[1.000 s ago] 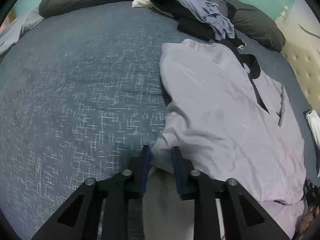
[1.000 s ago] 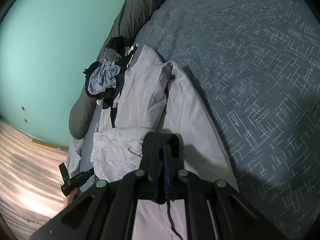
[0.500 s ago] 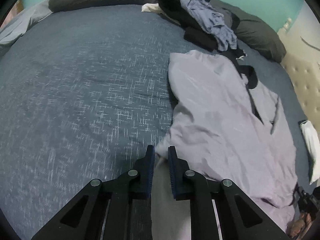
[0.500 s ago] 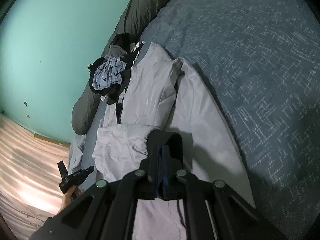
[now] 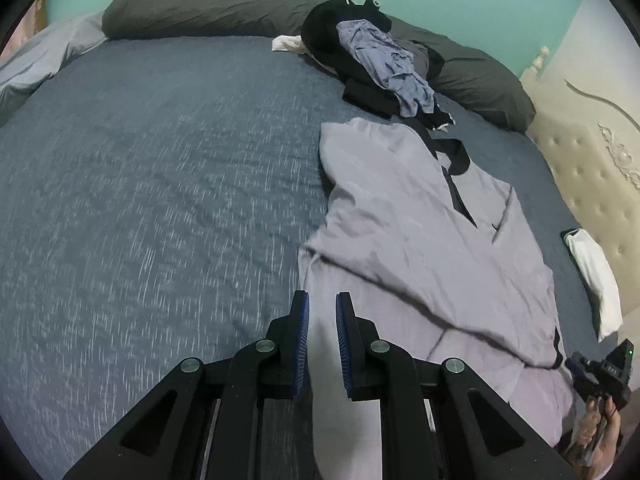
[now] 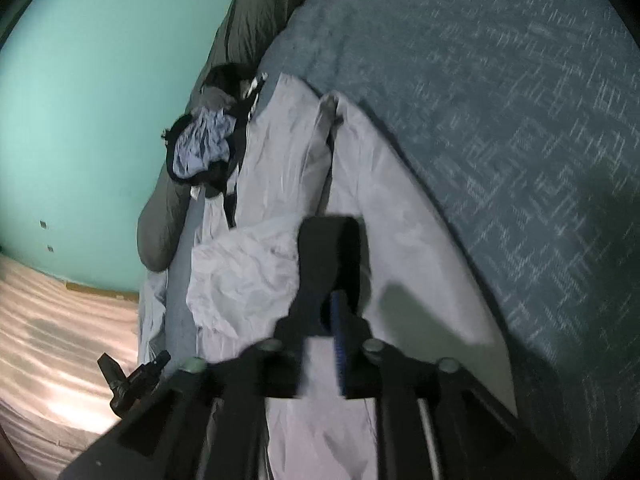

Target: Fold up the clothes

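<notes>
A light grey garment with black trim lies spread along the right side of the bed. My left gripper is at the garment's near left edge. A strip of the grey cloth runs between its blue pads, which are shut on it. In the right wrist view the same grey garment lies rumpled ahead. My right gripper is blurred. Its jaws are opening, and pale cloth shows in the gap without being pressed. A black band of the garment sits just past its tips.
A heap of dark and blue clothes lies against the grey pillows at the far edge. A white item rests by the cream tufted board. A hand holds a small black device at the garment's near right corner. The blue bedspread stretches left.
The left gripper has drawn back and up with the cloth edge, which now lies longer and flatter. The right gripper's jaws, shut before, have parted.
</notes>
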